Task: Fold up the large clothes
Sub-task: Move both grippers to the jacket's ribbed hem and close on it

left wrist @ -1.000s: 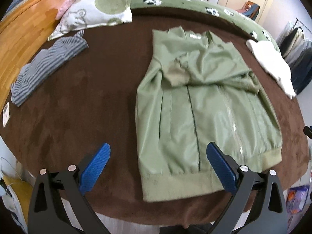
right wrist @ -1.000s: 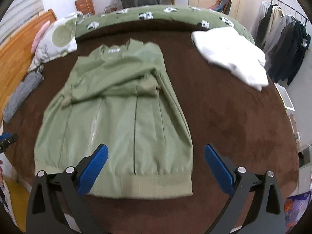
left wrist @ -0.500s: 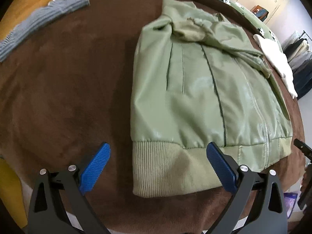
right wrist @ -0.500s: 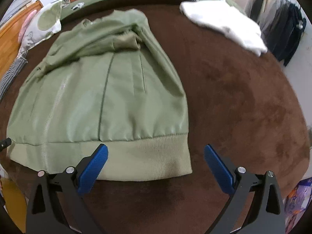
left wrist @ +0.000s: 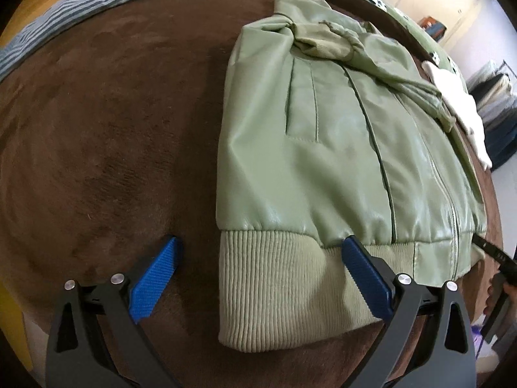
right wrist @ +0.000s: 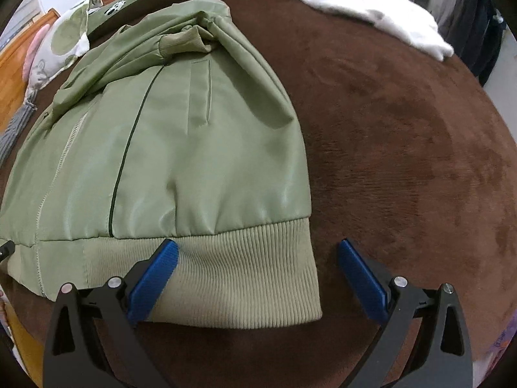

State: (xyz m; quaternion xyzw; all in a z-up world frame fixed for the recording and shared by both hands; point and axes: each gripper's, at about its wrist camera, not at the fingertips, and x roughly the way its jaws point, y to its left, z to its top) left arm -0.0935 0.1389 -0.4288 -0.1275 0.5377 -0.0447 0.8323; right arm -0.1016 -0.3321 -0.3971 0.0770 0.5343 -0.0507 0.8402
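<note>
Jacket (left wrist: pixel 326 148) in green is laid flat on the brown bed (left wrist: pixel 106 135), its long axis running away, ribbed hem nearest. Left gripper (left wrist: pixel 258 274) and right gripper (right wrist: pixel 255 271) are held wide over the hem corners.

The jacket (left wrist: pixel 339 168) lay flat on the blanket (left wrist: pixel 113 129), hem nearest; a striped garment (left wrist: pixel 64 9) lay far left, a white one (right wrist: pixel 371 9) far right, a pillow (right wrist: pixel 61 42) behind-left
</note>
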